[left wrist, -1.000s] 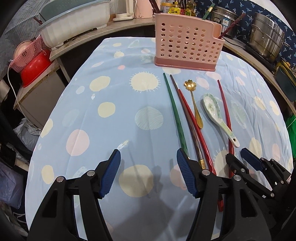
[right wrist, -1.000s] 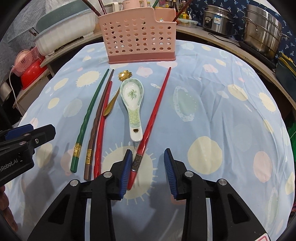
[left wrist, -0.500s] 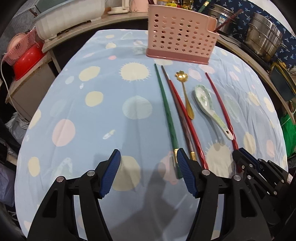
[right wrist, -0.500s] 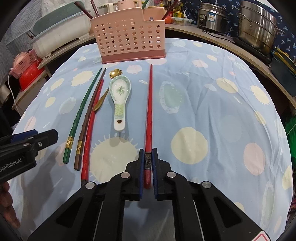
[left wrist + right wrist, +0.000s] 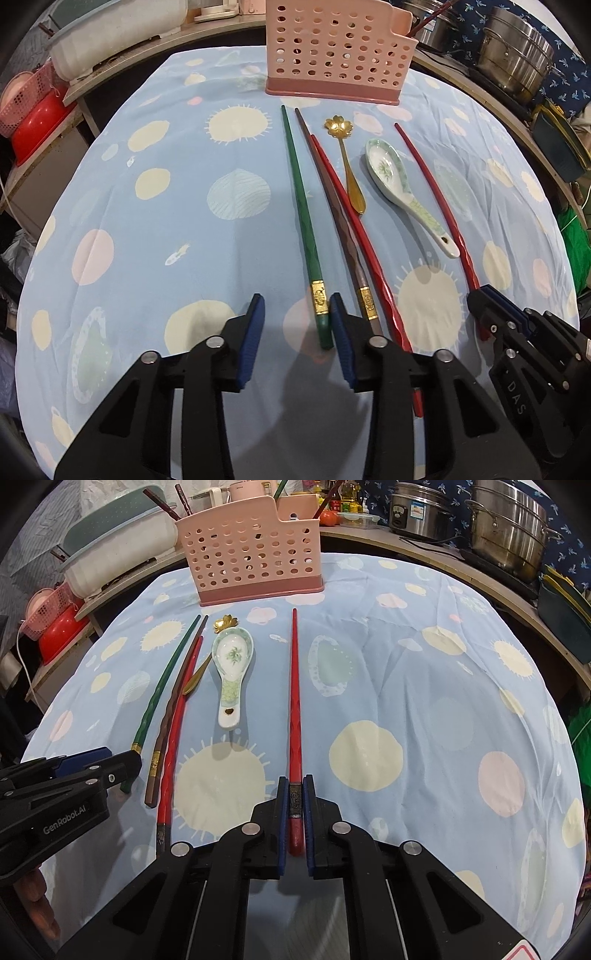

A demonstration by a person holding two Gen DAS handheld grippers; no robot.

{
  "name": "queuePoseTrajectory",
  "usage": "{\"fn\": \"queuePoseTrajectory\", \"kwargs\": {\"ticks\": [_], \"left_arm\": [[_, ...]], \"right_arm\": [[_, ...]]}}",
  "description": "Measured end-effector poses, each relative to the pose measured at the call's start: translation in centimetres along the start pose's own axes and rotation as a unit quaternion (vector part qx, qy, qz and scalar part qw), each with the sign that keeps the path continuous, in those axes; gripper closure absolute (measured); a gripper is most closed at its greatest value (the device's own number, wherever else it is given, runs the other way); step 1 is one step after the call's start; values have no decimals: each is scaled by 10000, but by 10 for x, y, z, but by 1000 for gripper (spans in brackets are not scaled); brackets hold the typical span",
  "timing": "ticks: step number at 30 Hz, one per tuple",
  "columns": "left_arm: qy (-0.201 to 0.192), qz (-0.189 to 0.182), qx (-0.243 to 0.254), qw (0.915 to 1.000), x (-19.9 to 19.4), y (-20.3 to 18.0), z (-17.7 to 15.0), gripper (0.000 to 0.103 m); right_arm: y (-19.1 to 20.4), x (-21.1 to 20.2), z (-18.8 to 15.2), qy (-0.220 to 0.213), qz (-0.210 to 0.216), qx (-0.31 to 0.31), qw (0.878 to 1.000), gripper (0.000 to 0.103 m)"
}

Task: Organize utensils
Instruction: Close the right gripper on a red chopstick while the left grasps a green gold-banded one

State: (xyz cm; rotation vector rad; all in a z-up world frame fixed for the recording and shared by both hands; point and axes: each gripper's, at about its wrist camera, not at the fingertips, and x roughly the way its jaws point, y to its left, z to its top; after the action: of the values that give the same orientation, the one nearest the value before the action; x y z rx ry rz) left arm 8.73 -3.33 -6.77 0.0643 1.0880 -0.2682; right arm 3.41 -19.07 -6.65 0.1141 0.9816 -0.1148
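At lower centre of the right wrist view, right hand-held gripper [image 5: 294, 814] now clamped on lone red chopstick [image 5: 294, 686], apart a second ago; left hand-held gripper [image 5: 295, 332] still spread beside green chopstick [image 5: 303, 218]; pink holder [image 5: 251, 550] upper centre, likely destination.

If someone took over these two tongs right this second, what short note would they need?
Right tongs: shut on the lone red chopstick, near its thick end; it looks barely lifted, if at all.
Left tongs: open, straddling the green chopstick at its gold band.
On the spotted blue tablecloth: brown chopstick, second red chopstick, gold flower spoon, white ceramic spoon.
Done: nothing from this row is in the pink perforated holder.
Left: all six.
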Motion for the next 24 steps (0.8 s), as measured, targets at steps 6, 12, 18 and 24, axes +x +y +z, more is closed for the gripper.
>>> {"fn": "queuePoseTrajectory", "kwargs": {"ticks": [6,12,18,24], "left_arm": [[-11,-72,85,9999,0,0,-1,92],[3,-157,102,9998,-3,-1,-3,96],[4,-170,93,9998,-13,1,-6,96],[-215,-130,77,9997,-35,4,-3,96]], "right_arm": [[0,0,0,2,4,6,10000,96],[-1,-2,-2,22,43,11,10000,96],[-4,-9,-5,46,138,88,9999,96],[-7,-27,-5,-108,188,128,9997,96]]}}
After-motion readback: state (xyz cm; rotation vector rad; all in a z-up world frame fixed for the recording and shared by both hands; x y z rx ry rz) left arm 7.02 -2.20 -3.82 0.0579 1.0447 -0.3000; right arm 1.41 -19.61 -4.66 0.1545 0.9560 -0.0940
